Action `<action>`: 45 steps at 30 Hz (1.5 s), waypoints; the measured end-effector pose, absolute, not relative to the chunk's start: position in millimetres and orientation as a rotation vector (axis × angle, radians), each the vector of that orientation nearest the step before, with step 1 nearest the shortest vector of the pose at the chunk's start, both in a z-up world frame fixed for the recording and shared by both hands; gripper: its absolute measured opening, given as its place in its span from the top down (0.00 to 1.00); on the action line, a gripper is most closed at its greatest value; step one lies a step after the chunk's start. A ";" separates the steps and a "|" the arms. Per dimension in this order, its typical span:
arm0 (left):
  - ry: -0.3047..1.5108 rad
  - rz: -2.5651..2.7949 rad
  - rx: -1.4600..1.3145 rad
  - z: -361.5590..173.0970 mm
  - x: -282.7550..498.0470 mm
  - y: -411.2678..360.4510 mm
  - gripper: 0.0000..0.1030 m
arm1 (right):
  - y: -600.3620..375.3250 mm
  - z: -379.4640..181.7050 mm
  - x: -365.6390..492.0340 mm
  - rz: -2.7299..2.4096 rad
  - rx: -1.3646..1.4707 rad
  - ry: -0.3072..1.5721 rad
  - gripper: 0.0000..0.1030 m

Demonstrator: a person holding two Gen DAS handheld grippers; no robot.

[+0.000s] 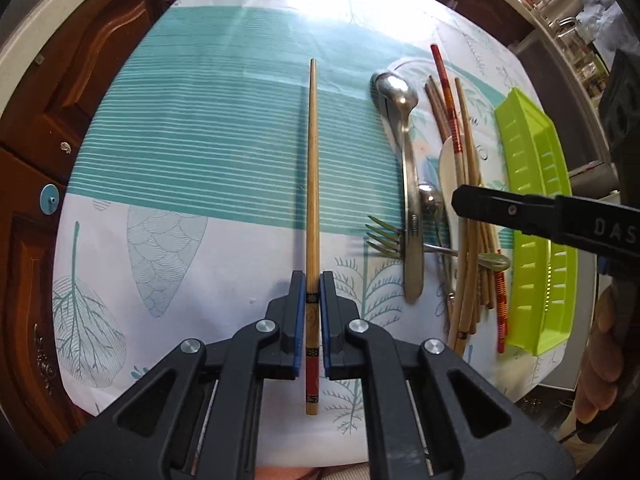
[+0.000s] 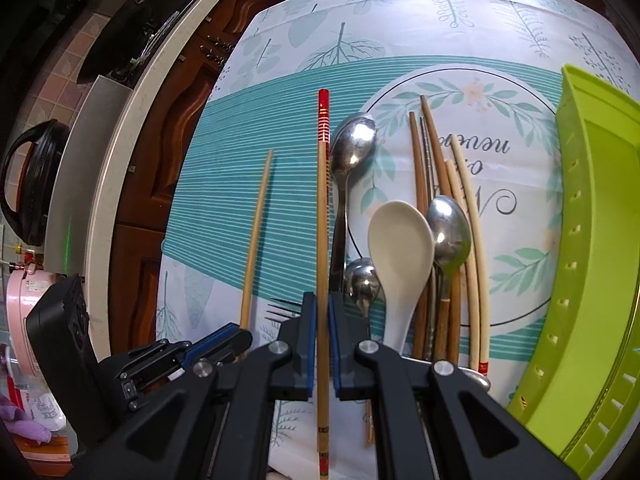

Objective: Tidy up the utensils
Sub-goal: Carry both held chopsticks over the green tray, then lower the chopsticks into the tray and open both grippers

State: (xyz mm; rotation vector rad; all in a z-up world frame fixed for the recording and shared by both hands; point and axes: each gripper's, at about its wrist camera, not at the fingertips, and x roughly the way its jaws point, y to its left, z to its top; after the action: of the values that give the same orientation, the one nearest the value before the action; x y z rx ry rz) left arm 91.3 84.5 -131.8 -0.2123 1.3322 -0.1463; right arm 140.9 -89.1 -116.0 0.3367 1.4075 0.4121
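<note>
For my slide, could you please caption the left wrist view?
Left claw shut on a chopstick above the tablecloth.

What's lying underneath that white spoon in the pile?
Under the white spoon, brown chopsticks and a metal one pass beneath its bowl, and a small steel spoon tucks under its left edge. Its handle end is hidden behind the right gripper.

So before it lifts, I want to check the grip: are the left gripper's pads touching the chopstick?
Touching. The left wrist view shows the left gripper with both blue pads pressed against the chopstick, no gap either side.
</note>
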 end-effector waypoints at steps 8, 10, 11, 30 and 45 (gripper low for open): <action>1.257 -0.216 -0.224 -87.5 80.5 78.5 0.96 | -106.9 -109.4 137.8 0.422 0.396 1.408 0.95; 1.239 -0.248 -0.218 -76.1 78.5 69.9 0.96 | -112.9 -106.6 136.2 0.421 0.407 1.407 0.95; 1.231 -0.263 -0.213 -69.0 74.7 69.8 0.96 | -116.4 -105.0 135.5 0.419 0.413 1.407 0.95; 1.188 -0.498 -0.140 -45.0 106.3 -107.1 0.96 | -269.6 -70.3 120.3 0.120 0.487 1.342 0.95; 1.274 -0.484 -0.121 -108.2 112.7 -155.9 0.96 | -272.8 -114.5 138.2 0.088 0.411 1.391 0.95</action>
State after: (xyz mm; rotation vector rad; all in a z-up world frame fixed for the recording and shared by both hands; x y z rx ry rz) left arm 112.7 -155.9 -108.2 -0.1208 1.2744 -0.4843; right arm 138.2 -272.8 -114.5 0.4113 1.3907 0.0882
